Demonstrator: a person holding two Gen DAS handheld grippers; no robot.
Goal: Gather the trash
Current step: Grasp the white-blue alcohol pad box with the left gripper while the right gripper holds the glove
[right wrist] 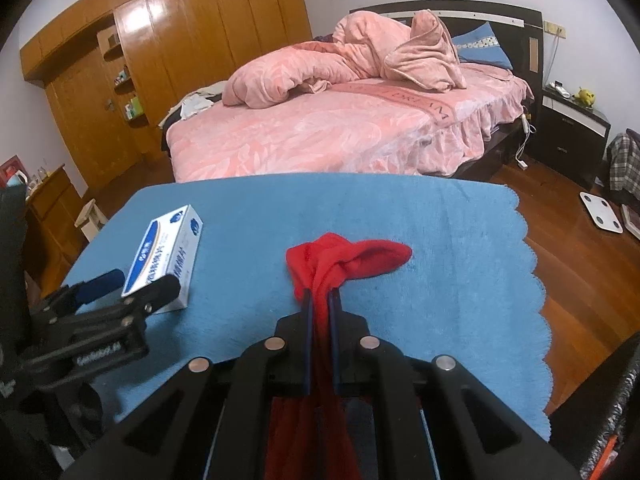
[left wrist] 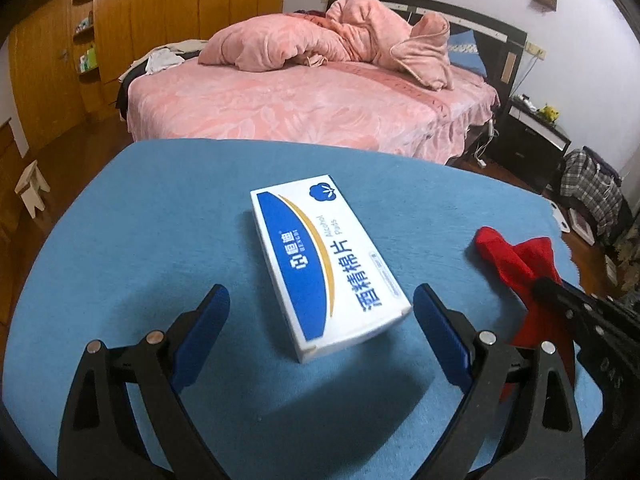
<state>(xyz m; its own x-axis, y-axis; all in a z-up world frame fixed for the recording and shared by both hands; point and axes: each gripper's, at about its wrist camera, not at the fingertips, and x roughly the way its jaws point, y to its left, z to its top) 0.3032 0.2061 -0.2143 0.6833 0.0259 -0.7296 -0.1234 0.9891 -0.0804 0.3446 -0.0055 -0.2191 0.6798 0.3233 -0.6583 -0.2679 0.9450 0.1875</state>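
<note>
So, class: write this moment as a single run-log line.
left gripper: open, astride alcohol pads box | right gripper: shut on red cloth | surface: blue cloth-covered table

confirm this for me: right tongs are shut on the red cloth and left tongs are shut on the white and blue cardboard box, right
Not quite. The left tongs are open, their blue pads astride the white and blue cardboard box without touching it, as the left wrist view shows. The right tongs are indeed shut on the red cloth.

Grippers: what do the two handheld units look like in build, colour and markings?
Both are matte black plastic linkages with silver round pivot pins. The left gripper has blue pads on its fingers; white lettering on its body is too blurred to read. The right gripper has thin blue-edged fingers.
</note>
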